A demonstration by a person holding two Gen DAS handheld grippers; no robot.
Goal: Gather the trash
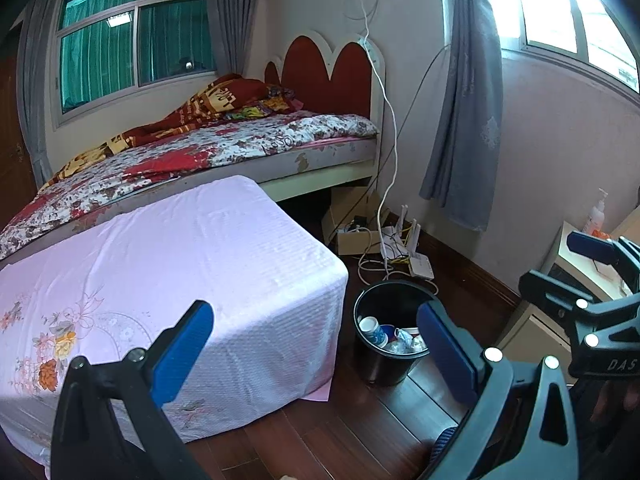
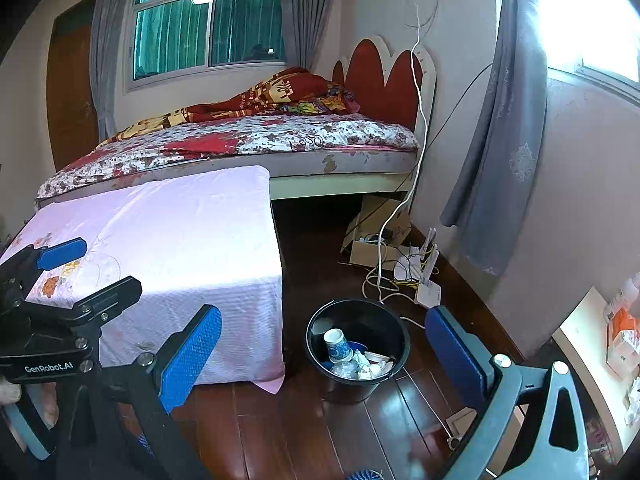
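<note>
A black bin (image 1: 362, 320) (image 2: 316, 348) stands on the dark wood floor beside a low table under a pink cloth (image 1: 180, 264) (image 2: 180, 248). Inside it lie a blue-patterned paper cup (image 1: 373, 331) (image 2: 337, 345), crumpled white paper and clear plastic (image 2: 366, 366). My left gripper (image 1: 316, 344) is open and empty, held above the table corner and the bin; it also shows in the right wrist view (image 2: 88, 264). My right gripper (image 2: 324, 354) is open and empty above the bin; it also shows in the left wrist view (image 1: 560, 264).
A bed (image 1: 224, 148) (image 2: 248, 140) stands behind the table. A cardboard box (image 1: 352, 236), white routers (image 2: 426, 280) and loose cables lie on the floor by the wall. A cream cabinet (image 1: 560, 264) (image 2: 592, 344) with a bottle and packets stands at the right.
</note>
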